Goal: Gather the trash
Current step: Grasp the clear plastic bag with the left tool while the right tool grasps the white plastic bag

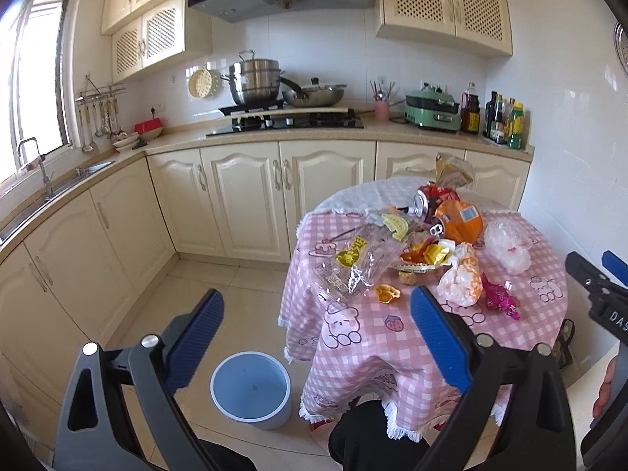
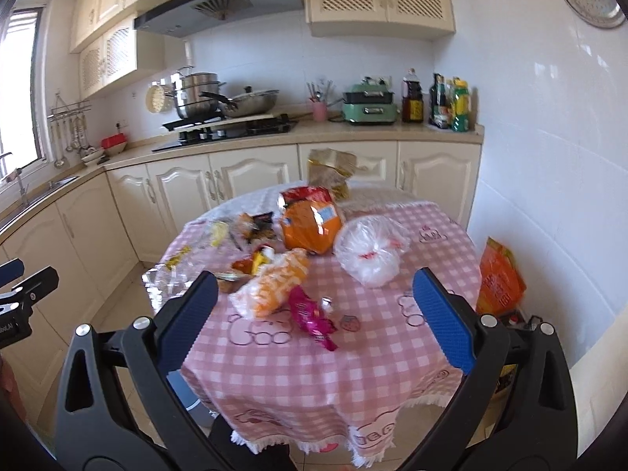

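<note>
A round table [image 1: 392, 337] [image 2: 353, 353] under a pink checked cloth carries a heap of trash: clear wrappers [image 1: 353, 263], a crushed can [image 1: 426, 206], an orange snack bag [image 1: 459, 221] [image 2: 310, 227], a white plastic bag [image 1: 508, 245] [image 2: 371, 253], an orange-white bag [image 1: 461, 274] [image 2: 274, 282] and a magenta wrapper [image 1: 500, 298] [image 2: 312, 320]. A blue bin [image 1: 251, 388] stands on the floor left of the table. My left gripper [image 1: 316, 304] hangs open between bin and table edge. Over the table's near side, my right gripper [image 2: 314, 288] is open, holding nothing.
Cream cabinets and a counter [image 1: 274, 137] with stove, pots and bottles run along the back wall; a sink [image 1: 59, 184] is at the left. An orange bag [image 2: 498, 278] leans on the floor right of the table. Tiled floor [image 1: 204, 282] lies left of the table.
</note>
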`<state>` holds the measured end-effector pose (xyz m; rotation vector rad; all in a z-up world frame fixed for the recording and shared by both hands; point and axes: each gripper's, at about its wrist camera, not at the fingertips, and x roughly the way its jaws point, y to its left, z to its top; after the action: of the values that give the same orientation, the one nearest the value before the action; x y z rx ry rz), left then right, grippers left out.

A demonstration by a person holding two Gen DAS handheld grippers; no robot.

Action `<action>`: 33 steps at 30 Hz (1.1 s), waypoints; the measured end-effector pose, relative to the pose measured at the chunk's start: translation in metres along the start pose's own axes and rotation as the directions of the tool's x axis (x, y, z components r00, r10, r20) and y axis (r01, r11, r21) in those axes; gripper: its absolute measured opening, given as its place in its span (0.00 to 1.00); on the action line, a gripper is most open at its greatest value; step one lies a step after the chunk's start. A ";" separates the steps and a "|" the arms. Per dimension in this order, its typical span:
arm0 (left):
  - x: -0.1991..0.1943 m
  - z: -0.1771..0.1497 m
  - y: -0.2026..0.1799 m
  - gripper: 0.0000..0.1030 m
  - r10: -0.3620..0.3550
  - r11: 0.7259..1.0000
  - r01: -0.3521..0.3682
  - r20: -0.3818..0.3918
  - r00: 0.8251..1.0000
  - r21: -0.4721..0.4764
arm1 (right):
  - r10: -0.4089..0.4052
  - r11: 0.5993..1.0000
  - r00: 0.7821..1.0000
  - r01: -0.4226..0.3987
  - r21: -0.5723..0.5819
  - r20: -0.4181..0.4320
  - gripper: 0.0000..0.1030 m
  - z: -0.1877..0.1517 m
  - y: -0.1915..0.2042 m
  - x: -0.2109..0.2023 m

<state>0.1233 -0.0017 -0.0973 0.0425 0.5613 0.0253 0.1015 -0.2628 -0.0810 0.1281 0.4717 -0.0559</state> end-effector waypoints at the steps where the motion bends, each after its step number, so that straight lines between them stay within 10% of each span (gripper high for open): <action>1: 0.004 0.000 -0.001 0.91 -0.005 1.000 0.005 -0.008 1.000 0.003 | 0.001 1.000 1.000 0.000 0.011 -0.011 0.94 -0.002 -0.004 0.004; 8: 0.058 0.001 -0.011 0.91 -0.132 0.991 0.131 -0.129 0.983 -0.014 | -0.014 0.997 0.997 0.019 0.072 -0.080 0.94 -0.013 -0.033 0.036; 33: 0.248 0.032 -0.052 0.90 -0.140 0.953 0.230 -0.388 0.911 0.198 | -0.050 0.987 0.984 0.075 0.143 -0.169 0.94 0.002 -0.068 0.142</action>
<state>0.3506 -0.0454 -0.2047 0.2235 0.9446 -0.2271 0.2235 -0.3342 -0.1515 0.2657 0.6370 -0.1435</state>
